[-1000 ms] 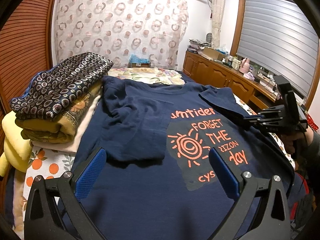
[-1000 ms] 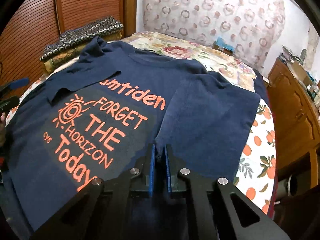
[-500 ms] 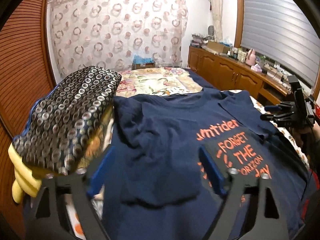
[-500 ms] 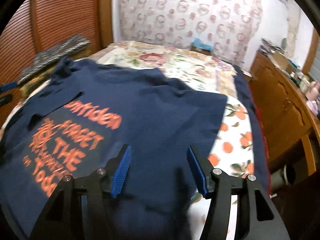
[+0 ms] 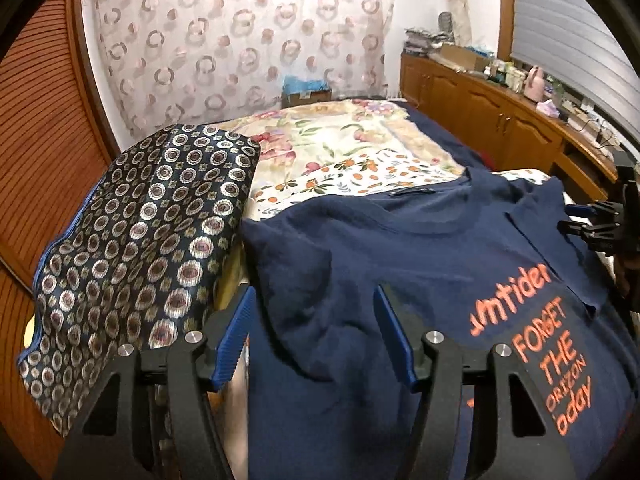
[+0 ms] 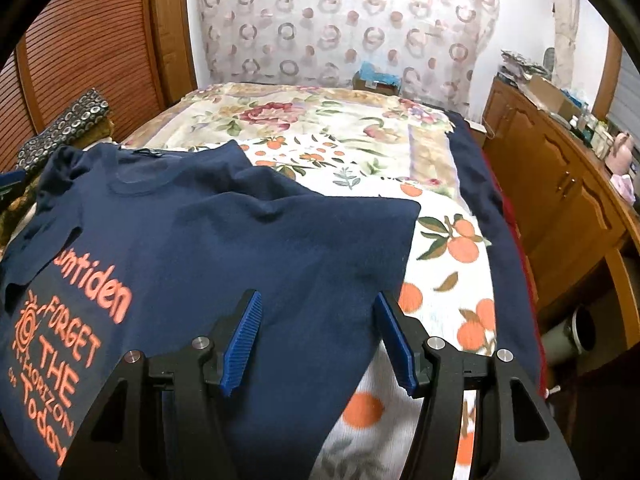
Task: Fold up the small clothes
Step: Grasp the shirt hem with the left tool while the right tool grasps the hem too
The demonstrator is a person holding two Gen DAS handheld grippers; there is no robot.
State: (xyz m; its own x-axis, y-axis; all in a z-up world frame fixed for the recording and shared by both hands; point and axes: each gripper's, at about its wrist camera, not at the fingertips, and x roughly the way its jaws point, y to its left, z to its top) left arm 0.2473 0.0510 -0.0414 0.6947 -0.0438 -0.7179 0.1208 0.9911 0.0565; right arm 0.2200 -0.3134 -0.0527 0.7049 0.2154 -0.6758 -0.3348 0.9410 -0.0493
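Note:
A navy T-shirt with orange lettering lies face up on the bed, both sleeves folded in over its front. My left gripper hovers over the shirt's left shoulder fold beside the cloth stack. Its jaws are closing; navy fabric lies between the pads, which do not press on it. My right gripper stands open over the T-shirt at its folded right edge, with nothing pinched. In the left wrist view the right gripper shows at the far right over the sleeve.
A stack of folded cloths topped by dark ring-patterned fabric sits left of the shirt. A floral bedspread lies beyond the collar, and an orange-print sheet to the right. Wooden cabinets line the right wall past the bed's edge.
My right gripper let go of the folded sleeve, opened, and slid right to the shirt's edge. My left gripper moved left toward the shoulder and cloth stack, its jaws narrowing.

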